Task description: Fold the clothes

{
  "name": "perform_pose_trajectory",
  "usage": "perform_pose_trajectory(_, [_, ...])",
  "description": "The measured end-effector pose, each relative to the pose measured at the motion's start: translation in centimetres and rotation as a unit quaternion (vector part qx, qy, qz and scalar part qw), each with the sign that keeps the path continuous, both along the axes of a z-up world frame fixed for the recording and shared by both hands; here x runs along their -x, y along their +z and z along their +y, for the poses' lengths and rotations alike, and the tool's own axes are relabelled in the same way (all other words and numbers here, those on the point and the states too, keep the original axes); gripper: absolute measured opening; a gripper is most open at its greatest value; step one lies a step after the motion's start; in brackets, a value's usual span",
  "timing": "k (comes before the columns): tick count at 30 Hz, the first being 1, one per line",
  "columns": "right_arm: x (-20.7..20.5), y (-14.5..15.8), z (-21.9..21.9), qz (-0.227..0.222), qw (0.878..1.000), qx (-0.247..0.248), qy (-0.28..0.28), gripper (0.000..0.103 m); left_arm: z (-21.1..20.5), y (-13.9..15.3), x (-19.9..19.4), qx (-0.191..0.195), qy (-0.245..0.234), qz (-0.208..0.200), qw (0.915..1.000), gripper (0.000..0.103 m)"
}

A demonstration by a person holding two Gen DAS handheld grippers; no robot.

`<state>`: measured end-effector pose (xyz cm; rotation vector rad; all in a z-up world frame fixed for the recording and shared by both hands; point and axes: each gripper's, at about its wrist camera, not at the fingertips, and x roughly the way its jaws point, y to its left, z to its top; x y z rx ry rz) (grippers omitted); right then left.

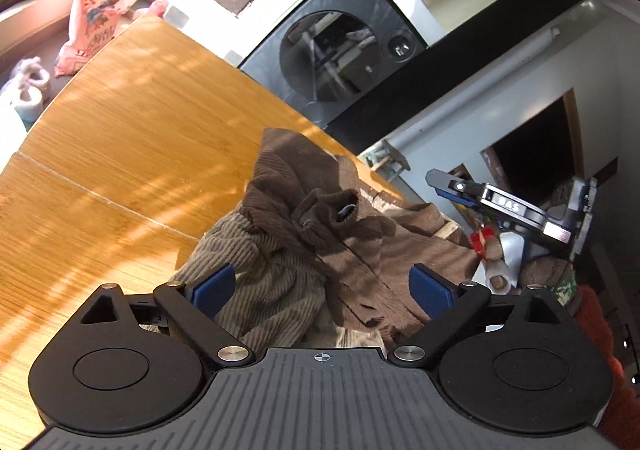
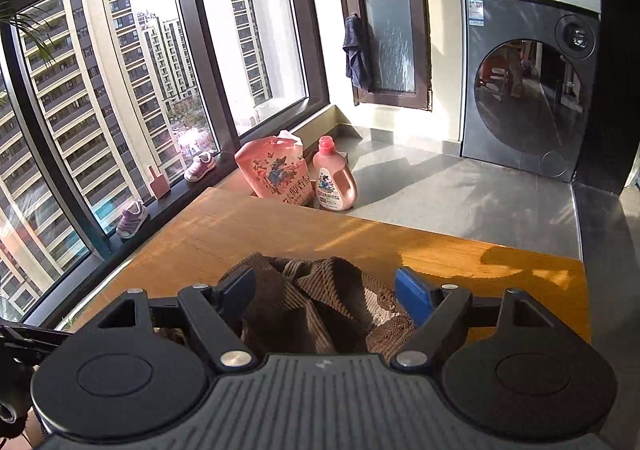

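A crumpled brown corduroy garment (image 1: 316, 234) lies bunched on the wooden table (image 1: 120, 138) near its edge. My left gripper (image 1: 322, 288) is open, its blue pads either side of the cloth, just over it. The right gripper (image 1: 516, 206) shows at the right of the left wrist view, beyond the heap. In the right wrist view the same garment (image 2: 316, 290) lies between the open fingers of my right gripper (image 2: 326, 290), low over the table (image 2: 320, 234). Neither gripper holds the cloth.
A grey washing machine (image 2: 528, 90) stands past the table's far edge. A pink detergent pouch (image 2: 276, 174) and bottle (image 2: 334, 178) stand on the floor by the window. Small shoes (image 2: 132, 220) sit on the sill. The person's orange sleeve (image 1: 600, 330) is at the right.
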<state>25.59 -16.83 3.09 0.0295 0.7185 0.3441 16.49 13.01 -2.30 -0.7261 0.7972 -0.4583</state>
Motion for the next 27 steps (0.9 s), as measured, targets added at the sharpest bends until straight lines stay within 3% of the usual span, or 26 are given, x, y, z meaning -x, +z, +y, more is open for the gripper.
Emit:
perform_pose_trajectory(4, [-4.1,-2.4,-2.5,0.042,0.998,-0.015,-0.046,0.078,0.4,0.3,-0.2,0.018,-0.016,-0.006,0.9997,0.098])
perform_pose_trajectory(7, [-4.2,-1.9,-3.5,0.022,0.998,-0.025,-0.046,0.078,-0.6,0.8,-0.8,0.044,-0.058,-0.021,0.9972,0.098])
perform_pose_trajectory(10, [-3.5,-0.8,-3.4,-0.011,1.000,0.011,-0.023,0.078,-3.4,1.0,-2.9,0.061,-0.108,-0.032,0.9918,0.098])
perform_pose_trajectory(13, [-3.9,-1.0,-2.9,0.001,1.000,0.016,0.005,0.078,-6.7,1.0,-5.7,0.065,-0.140,-0.041,0.9872,0.098])
perform_pose_trajectory(16, [-4.7,-2.8,-2.8,0.034,0.999,-0.033,0.012,0.073,-9.4,-0.1,-8.6,0.038,-0.135,-0.053,0.9887,0.098])
perform_pose_trajectory(19, [-6.1,-5.2,-2.3,0.052,0.997,-0.061,0.011,0.068,-10.4,-2.0,-10.6,0.014,-0.122,-0.022,0.9922,0.098])
perform_pose_trajectory(22, [-6.9,-7.2,-1.6,0.058,0.998,-0.035,0.017,0.068,-10.3,-3.3,-11.2,0.014,-0.120,-0.008,0.9926,0.097])
perform_pose_trajectory(25, [-6.0,-6.8,-1.1,0.049,0.998,-0.036,0.028,0.068,-9.9,-3.6,-11.0,0.018,-0.123,-0.014,0.9922,0.096])
perform_pose_trajectory(27, [-5.4,-6.6,-0.8,0.043,0.998,-0.037,0.035,0.060,-9.9,-3.8,-11.1,0.020,-0.120,-0.016,0.9924,0.096])
